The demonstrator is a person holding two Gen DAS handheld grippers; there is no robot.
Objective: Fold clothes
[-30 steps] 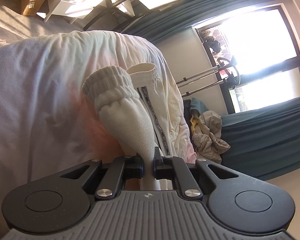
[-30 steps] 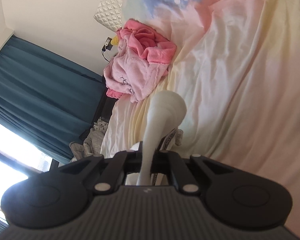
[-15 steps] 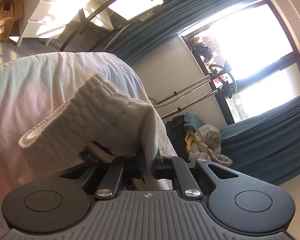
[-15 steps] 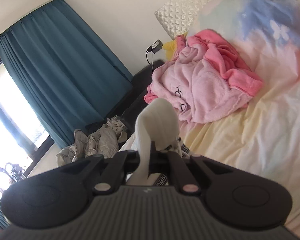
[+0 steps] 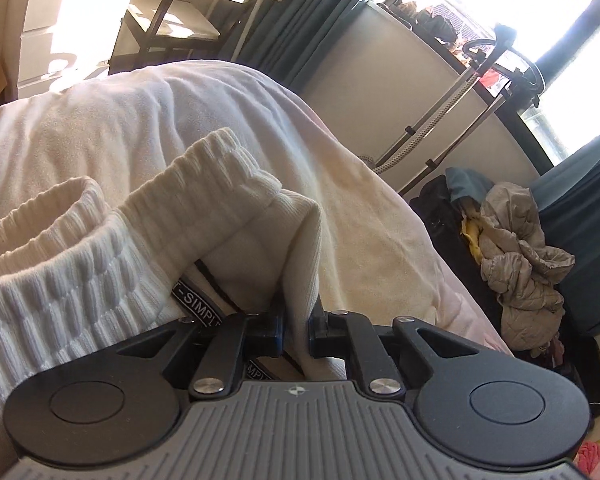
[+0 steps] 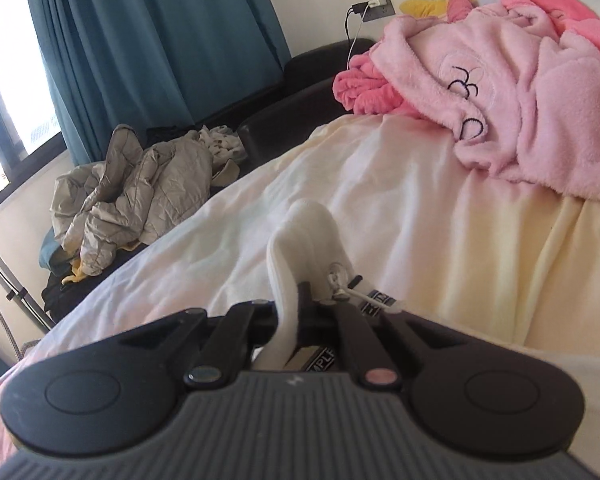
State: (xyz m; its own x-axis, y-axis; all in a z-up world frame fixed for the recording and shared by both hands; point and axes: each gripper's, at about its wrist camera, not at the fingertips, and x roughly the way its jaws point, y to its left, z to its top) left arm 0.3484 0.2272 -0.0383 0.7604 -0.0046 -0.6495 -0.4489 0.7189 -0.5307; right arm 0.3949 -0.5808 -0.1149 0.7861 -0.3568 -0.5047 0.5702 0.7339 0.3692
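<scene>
The left gripper [image 5: 295, 326] has its tongs pressed together on a fold of the white pants [image 5: 148, 240], close above the pale bedsheet [image 5: 360, 208]. Beside that pinch the ribbed cuffs [image 5: 216, 184] lie doubled, one over the other, with a black printed stripe [image 5: 198, 306] showing between the layers. The right gripper [image 6: 300, 300] pinches another rounded fold of the same white cloth, near a drawstring [image 6: 342, 286].

My judgement is that a fold is being carried or laid down. To do it well, both pinches should travel together and level, so the top layer lands square on the one beneath, edges matched. Letting go should wait until the cloth rests flat, or the ribbing will spring back and skew.

From the left wrist view the cuffs point up and leftward, away from the gripper, and the leg's long axis runs roughly from the tongs toward them. The full length of the garment is hidden.

Farther off lie a pink robe [image 6: 532, 92] on the bed, a grey jacket [image 6: 140, 184] and blue curtains [image 6: 148, 40].
</scene>
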